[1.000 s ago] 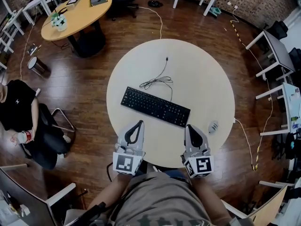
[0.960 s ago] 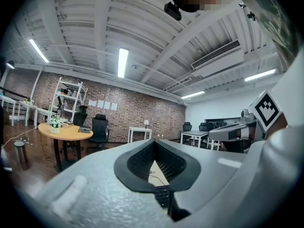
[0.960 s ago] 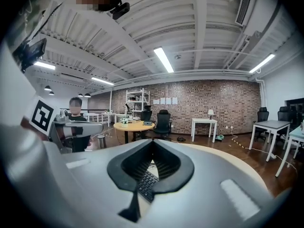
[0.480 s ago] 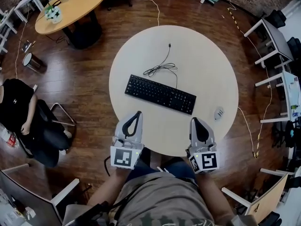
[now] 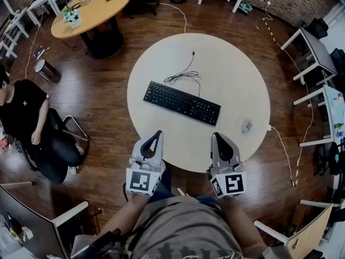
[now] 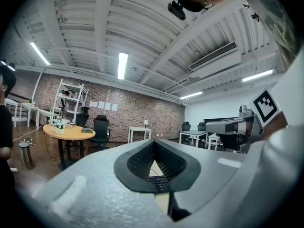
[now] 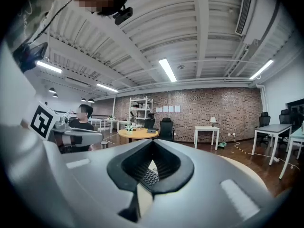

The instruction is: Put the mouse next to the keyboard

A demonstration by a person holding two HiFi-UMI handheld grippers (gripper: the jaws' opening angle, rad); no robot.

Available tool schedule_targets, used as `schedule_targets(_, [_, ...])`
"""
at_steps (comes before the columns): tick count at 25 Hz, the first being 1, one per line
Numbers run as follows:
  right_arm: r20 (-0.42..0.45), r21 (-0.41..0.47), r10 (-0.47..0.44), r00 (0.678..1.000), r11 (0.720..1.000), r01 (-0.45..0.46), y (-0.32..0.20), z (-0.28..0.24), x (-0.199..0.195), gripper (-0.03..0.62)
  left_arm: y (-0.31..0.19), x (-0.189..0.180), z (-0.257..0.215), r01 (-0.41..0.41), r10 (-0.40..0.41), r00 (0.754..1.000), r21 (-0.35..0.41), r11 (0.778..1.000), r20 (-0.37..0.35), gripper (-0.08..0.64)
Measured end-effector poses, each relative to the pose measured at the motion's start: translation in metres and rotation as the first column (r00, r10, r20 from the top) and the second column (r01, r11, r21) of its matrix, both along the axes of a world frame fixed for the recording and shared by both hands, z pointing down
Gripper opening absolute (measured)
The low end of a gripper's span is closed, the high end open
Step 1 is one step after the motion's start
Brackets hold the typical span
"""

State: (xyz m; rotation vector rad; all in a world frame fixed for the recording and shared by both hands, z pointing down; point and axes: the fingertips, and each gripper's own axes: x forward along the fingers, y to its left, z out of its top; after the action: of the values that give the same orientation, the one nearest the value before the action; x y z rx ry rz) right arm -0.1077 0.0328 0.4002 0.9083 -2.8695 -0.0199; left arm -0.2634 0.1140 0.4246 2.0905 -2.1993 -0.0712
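Showing the task not yet begun: your left gripper and right gripper hover at the near edge of the round table, jaws closed on nothing; the mouse lies by the right rim, apart from the keyboard, so pickup and placement remain.

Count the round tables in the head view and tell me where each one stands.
2. The cream round table is in the middle, under the keyboard; the wooden round table stands at upper left. More may lie outside the frame.
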Motion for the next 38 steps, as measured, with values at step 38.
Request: schedule_targets(38, [0.134, 0.030, -0.107, 0.985, 0.994, 0.104, 0.296, -0.038, 0.302, 0.005, 0.309, 0.306, -0.087, 0.092, -0.094, 0.995, 0.102, 0.990, 0.020, 0.000])
